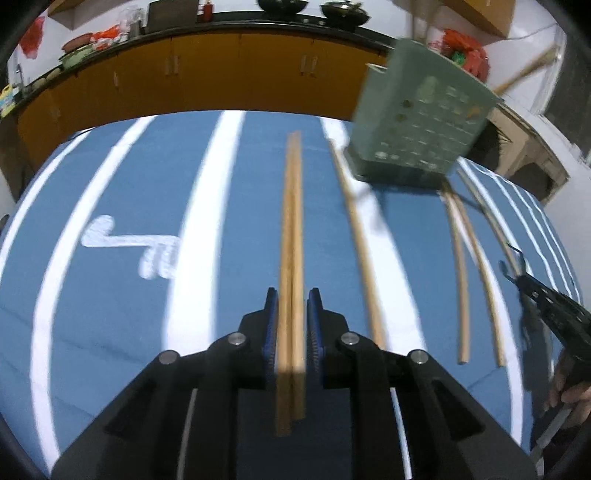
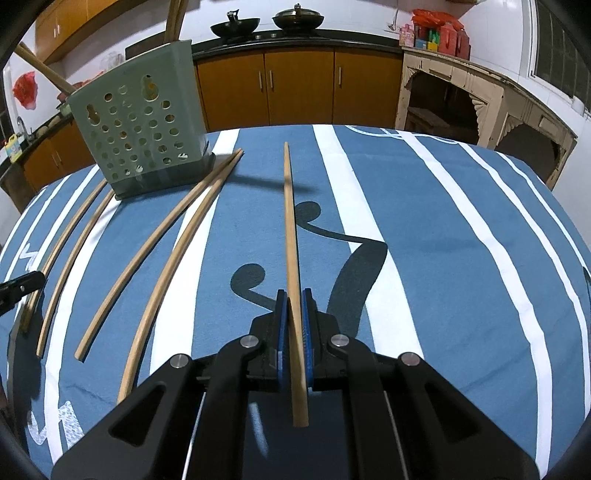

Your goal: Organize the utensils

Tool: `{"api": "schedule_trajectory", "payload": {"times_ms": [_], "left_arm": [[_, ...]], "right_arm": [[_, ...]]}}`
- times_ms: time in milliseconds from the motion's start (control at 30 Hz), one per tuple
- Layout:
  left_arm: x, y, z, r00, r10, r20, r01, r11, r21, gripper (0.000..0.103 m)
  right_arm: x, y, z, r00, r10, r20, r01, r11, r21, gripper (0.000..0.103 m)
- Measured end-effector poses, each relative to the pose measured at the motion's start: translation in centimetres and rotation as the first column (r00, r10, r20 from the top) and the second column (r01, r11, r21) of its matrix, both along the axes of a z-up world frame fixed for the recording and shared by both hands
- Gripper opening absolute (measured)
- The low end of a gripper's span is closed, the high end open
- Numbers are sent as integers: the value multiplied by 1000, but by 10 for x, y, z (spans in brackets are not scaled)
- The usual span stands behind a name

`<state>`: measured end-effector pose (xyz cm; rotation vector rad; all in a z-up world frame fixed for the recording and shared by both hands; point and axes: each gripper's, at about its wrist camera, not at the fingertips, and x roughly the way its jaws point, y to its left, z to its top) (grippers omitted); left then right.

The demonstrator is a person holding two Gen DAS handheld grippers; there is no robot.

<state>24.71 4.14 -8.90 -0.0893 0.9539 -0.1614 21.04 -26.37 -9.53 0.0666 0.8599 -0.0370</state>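
Left gripper (image 1: 291, 306) clamps two chopsticks (image 1: 291, 229); right gripper (image 2: 293, 306) one, both angled downward

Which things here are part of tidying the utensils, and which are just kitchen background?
Job: pair of chopsticks in left gripper, single chopstick in right gripper, loose chopsticks on cloth, green holder.
Background: woks, cabinets, red bags.

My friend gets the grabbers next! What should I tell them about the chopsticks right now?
Left gripper: shut on a pair of wooden chopsticks.
Right gripper: shut on a single wooden chopstick.
Green perforated plastic holder stands on the blue striped tablecloth; something wooden sticks out of its top.
Four loose wooden chopsticks lie on the cloth near it.
Left to do: drop the three held ones in, then collect the loose four.
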Motion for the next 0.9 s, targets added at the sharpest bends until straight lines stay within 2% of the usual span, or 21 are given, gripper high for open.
{"api": "schedule_trajectory", "payload": {"times_ms": [67, 167, 300, 567, 633, 800, 900], "left_arm": [[-3, -3, 0, 1000, 3, -4, -3, 999, -48, 17], [-5, 4, 4, 999, 40, 11, -39, 997, -59, 17], [1, 12, 7, 998, 54, 10, -54, 998, -35, 17], [4, -5, 6, 1000, 2, 17, -1, 1000, -8, 17], [7, -7, 1, 1000, 8, 2, -8, 1000, 27, 17], [10, -2, -1, 999, 30, 21, -31, 996, 83, 8], [14, 9, -1, 997, 76, 25, -78, 995, 64, 8]], "right_arm": [[0, -1, 0, 1000, 0, 0, 0, 1000, 5, 8], [-1, 0, 0, 1000, 2, 0, -2, 1000, 4, 8], [-1, 0, 0, 1000, 2, 1, -2, 1000, 2, 8], [-1, 0, 0, 1000, 2, 1, -2, 1000, 3, 8], [-1, 0, 0, 1000, 2, 1, -2, 1000, 4, 8], [0, 0, 0, 1000, 4, 1, -4, 1000, 7, 8], [1, -2, 0, 1000, 2, 1, -2, 1000, 22, 8]]}}
